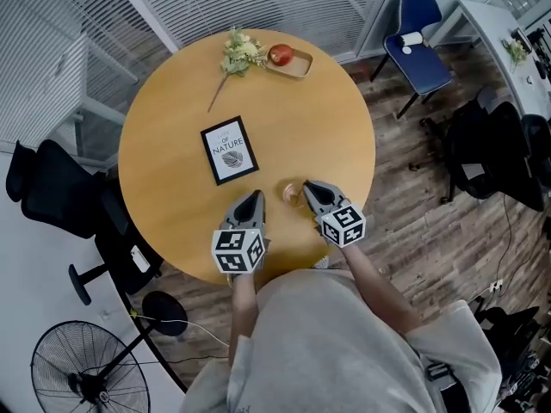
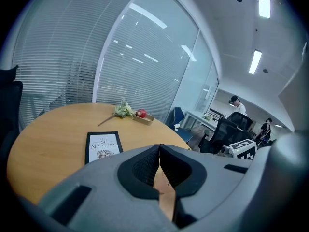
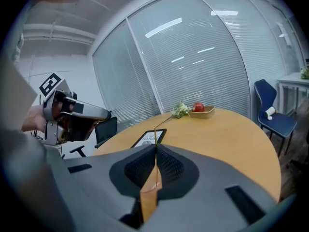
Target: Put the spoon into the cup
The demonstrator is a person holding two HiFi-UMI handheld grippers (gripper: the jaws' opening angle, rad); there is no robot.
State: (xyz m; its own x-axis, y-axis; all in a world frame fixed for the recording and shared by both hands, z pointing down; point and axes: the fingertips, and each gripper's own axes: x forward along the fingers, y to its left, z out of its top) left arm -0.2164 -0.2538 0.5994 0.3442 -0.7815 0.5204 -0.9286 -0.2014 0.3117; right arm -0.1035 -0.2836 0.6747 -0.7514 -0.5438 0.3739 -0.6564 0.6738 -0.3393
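Note:
A small pale cup stands on the round wooden table, near its front edge. My right gripper has its tips just right of the cup and touching its rim. In the right gripper view the jaws are shut on a thin gold spoon handle that sticks up between them; the bowl end is hidden. My left gripper rests a little left of the cup, shut with nothing in it. Neither gripper view shows the cup.
A framed "Of Nature" print lies mid-table. At the far edge are a flower sprig and a wooden tray with a red apple. Office chairs and a blue chair ring the table; a fan stands nearby.

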